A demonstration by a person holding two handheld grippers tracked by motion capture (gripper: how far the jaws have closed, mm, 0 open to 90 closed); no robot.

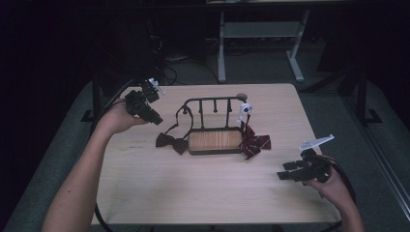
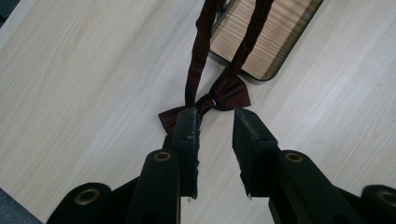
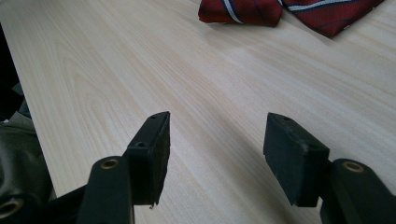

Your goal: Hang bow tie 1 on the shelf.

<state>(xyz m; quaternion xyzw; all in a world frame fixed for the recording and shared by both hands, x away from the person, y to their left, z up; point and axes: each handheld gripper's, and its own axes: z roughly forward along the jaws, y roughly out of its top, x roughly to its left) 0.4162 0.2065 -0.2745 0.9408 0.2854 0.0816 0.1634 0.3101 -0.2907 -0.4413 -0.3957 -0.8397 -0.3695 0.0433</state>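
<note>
the left hand [image 1: 117, 117] is raised over the table's far left corner, its left gripper [image 2: 215, 122] tilted down at the dark bow tie [image 2: 223, 95], jaws narrowly parted with nothing pinched. that tie lies on the table [image 1: 193, 188] against the rack [image 1: 214, 140], its strap looped up over the rack's bar. the right gripper [image 3: 215, 128] rests low near the table's right edge, jaws wide and empty, near the striped red tie [image 3: 289, 10].

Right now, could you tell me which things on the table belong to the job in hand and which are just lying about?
In the job:
dark bow tie
its strap
rack
left gripper

Lying about:
striped bow tie
right gripper, open over bare table
</note>
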